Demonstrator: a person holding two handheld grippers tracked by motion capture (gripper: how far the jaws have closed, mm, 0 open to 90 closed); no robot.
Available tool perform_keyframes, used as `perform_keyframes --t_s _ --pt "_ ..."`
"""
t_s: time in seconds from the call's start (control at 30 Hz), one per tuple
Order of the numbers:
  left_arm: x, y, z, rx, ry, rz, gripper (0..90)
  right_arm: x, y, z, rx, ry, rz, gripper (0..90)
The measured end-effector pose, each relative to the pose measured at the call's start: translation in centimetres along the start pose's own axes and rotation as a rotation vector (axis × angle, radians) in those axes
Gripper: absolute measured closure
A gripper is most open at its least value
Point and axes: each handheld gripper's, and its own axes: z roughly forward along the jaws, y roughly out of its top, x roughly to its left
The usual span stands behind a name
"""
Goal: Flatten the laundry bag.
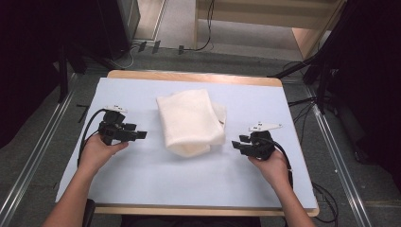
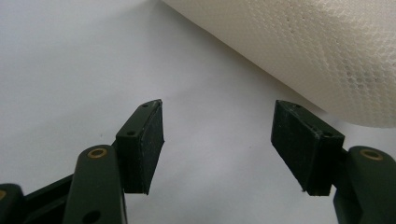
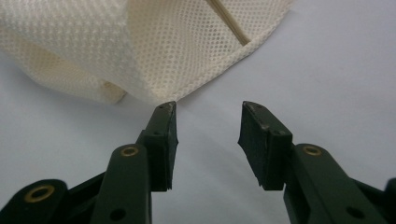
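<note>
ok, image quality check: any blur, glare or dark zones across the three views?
High view: soft overall, evenly lit blue-grey table mat, surroundings fall to near black. Left gripper view: black jaw pads sharp, folded cream mesh cloth slightly soft and bright at the frame's right edge. Right gripper view: weave and hem crisp, faint shadow under the cloth.

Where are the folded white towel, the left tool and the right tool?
folded white towel (image 1: 189, 120), high view, middle of its top layer.
left tool (image 2: 217, 140), left gripper view, gap midway between its open jaw tips.
right tool (image 3: 208, 122), right gripper view, gap midway between its jaw tips, nothing held.
</note>
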Motion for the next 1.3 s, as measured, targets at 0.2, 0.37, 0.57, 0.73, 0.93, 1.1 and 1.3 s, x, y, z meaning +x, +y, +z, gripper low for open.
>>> perform_keyframes --t_s 0.2,0.37,0.57,0.73,0.93,1.1,1.3 --pt "0.0 0.0 -0.2 -0.011 0.003 0.005 35.6 0.9 -0.1 0.7 0.021 0.028 -0.002 66.8" --pt "0.0 0.0 -0.4 -0.017 0.003 -0.003 35.7 1.4 -0.2 0.9 0.021 0.065 0.029 74.4" --pt "0.1 0.0 -0.5 -0.020 0.003 -0.004 35.7 2.6 -0.2 0.7 -0.002 0.065 0.004 64.0" --pt "0.1 -0.1 -0.6 -0.020 0.004 -0.008 35.7 3.0 0.1 1.1 -0.006 0.078 -0.032 50.0" --pt "0.3 -0.3 -0.8 -0.021 0.008 -0.013 35.8 3.2 0.8 1.1 -0.069 0.082 -0.053 71.9" --pt "0.3 -0.6 -1.4 -0.033 0.016 -0.025 36.2 3.7 2.2 0.7 -0.116 0.087 -0.100 85.1" --pt "-0.8 -0.4 -2.3 -0.056 0.020 -0.010 36.4 4.7 4.5 1.2 -0.146 0.096 -0.124 87.2"
